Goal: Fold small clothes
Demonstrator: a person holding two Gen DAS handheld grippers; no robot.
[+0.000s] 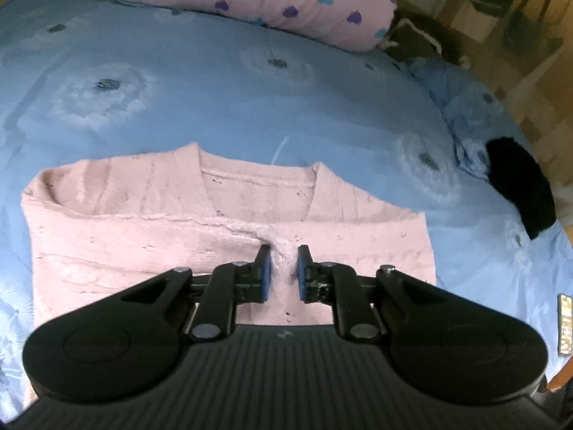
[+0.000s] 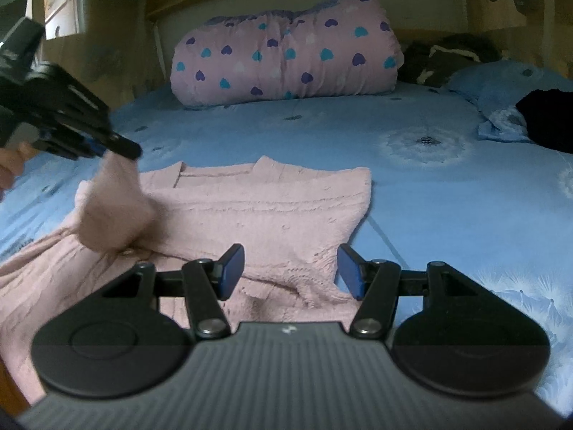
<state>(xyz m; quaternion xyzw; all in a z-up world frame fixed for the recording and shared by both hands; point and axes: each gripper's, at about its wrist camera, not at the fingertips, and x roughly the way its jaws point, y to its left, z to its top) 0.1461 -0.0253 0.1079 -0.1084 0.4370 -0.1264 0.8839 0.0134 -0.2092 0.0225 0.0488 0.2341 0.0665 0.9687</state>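
Observation:
A small pink knitted sweater (image 1: 222, 236) lies on the blue bedspread (image 1: 250, 100), collar away from me. My left gripper (image 1: 283, 251) is shut on a pinched fold of the pink sweater and lifts it. In the right wrist view the left gripper (image 2: 121, 150) holds that fold raised above the sweater (image 2: 258, 211). My right gripper (image 2: 290, 254) is open and empty, low over the sweater's near right part, a crumpled edge between its fingers.
A rolled pink quilt with hearts (image 2: 286, 57) lies at the head of the bed. A black garment (image 2: 548, 122) and a blue pillow (image 2: 497, 82) sit at the right. A wooden edge (image 2: 10, 387) is at the near left.

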